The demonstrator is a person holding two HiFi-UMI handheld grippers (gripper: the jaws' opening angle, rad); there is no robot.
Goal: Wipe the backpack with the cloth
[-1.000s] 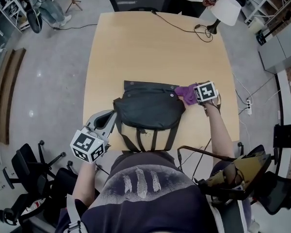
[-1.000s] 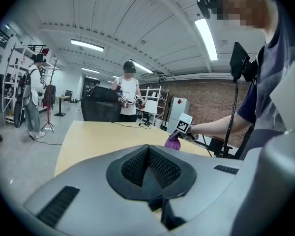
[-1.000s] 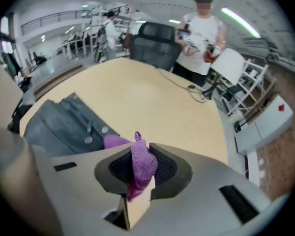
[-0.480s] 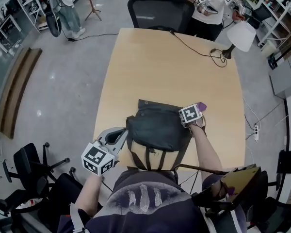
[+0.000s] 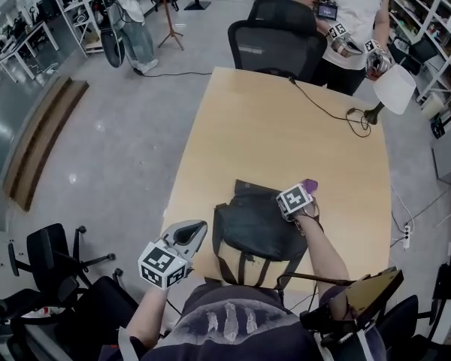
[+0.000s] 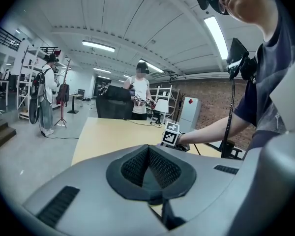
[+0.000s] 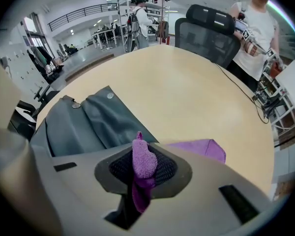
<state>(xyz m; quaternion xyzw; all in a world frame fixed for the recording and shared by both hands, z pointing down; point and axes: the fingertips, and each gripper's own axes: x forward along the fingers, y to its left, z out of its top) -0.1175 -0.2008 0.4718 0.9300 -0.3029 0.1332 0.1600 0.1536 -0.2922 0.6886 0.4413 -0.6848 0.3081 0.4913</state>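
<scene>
On table [image 5: 286, 126] lies dark backpack [image 5: 254, 230]; right gripper [image 7: 144, 165] pinches purple cloth [image 7: 202, 149], left gripper [image 6: 150, 170] closed.

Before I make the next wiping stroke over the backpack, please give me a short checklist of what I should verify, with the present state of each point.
1. Cloth gripped: ok, the right gripper is shut on it.
2. Cloth touching the backpack: cannot tell; its loose end lies over the table beside the backpack.
3. Backpack steadied: not ok, the left gripper is shut, empty, beside the backpack.
4. Backpack top free of other things: ok.
5. Lamp far from the stroke: ok, it stands at the table's far corner.
</scene>
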